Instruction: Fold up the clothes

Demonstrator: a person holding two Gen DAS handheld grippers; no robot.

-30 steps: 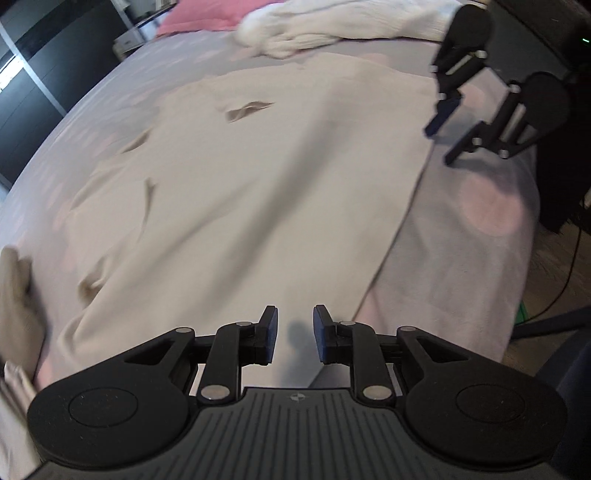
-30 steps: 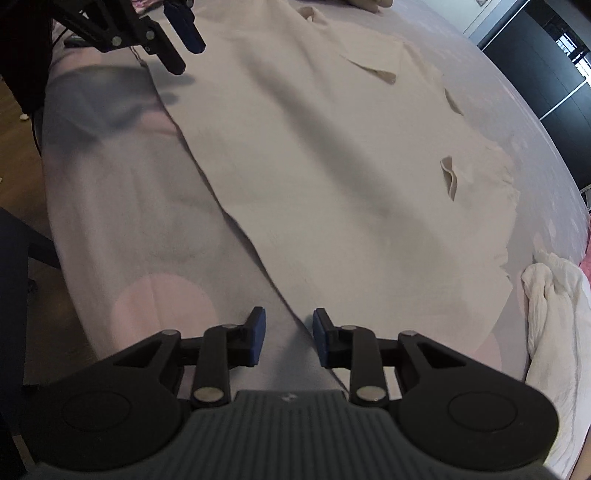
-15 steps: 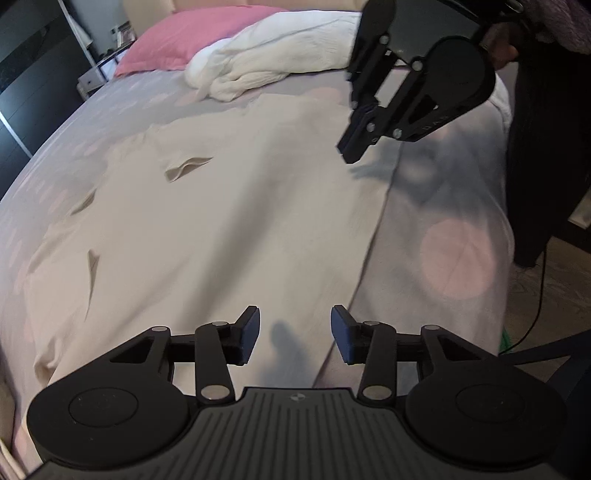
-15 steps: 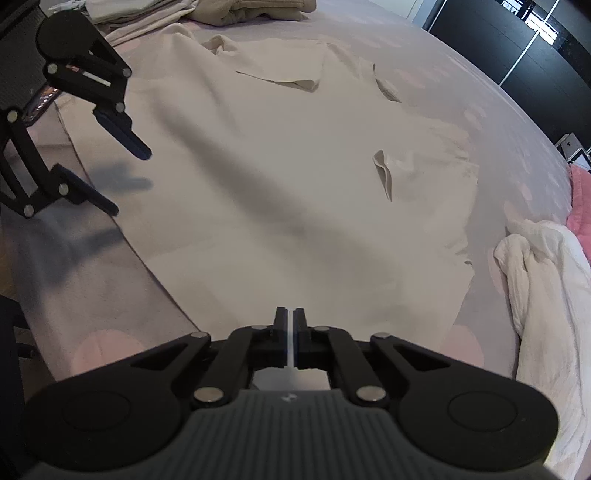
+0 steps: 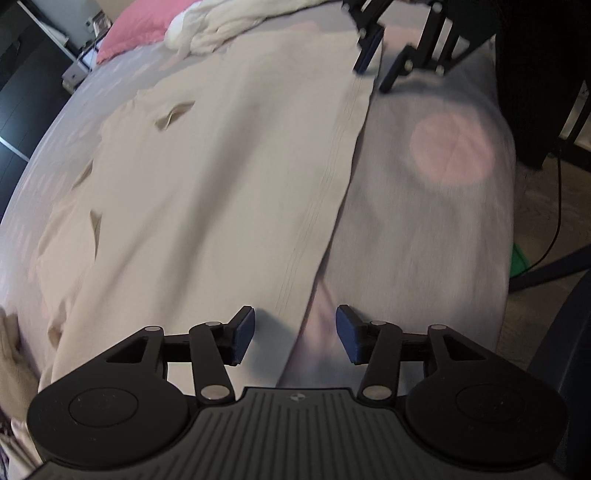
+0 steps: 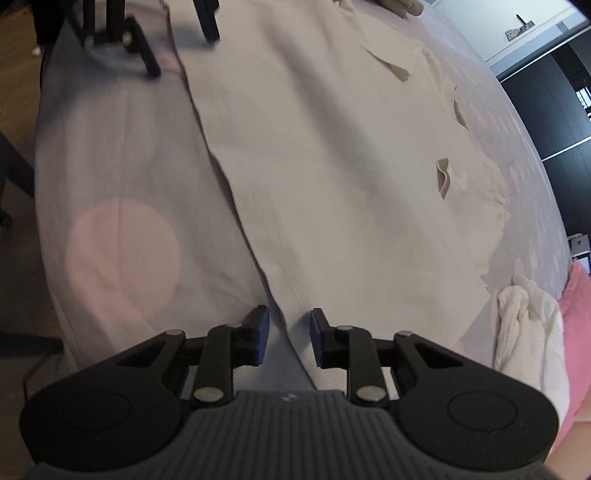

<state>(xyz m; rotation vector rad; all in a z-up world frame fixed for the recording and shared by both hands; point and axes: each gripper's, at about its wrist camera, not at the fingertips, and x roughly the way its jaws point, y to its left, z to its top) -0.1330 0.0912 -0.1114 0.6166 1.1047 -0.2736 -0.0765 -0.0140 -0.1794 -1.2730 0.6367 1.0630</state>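
A cream garment (image 5: 221,166) (image 6: 351,147) lies spread flat on the bed, its stitched hem running along the side nearest me. My left gripper (image 5: 295,334) hovers low over one end of that hem. Its jaws are opening, and the hem edge lies below the gap with no pad pressing on it. At the hem's other end my right gripper (image 6: 286,334) is also opening, with the fabric edge between its fingers but not pinched. Each gripper shows in the other's view: the right gripper (image 5: 375,72) and the left gripper (image 6: 183,53).
The bed has a grey cover (image 5: 424,240) with pink dots. A crumpled white blanket (image 5: 229,22) and a pink pillow (image 5: 136,33) lie past the garment. Folded beige clothes (image 5: 11,354) sit at the far side. The bed edge, floor and a dark chair (image 5: 569,332) are close by.
Both grippers have come down close over the garment's hem. The left jaws have spread wider. The right jaws were shut half a second ago and now stand apart again.
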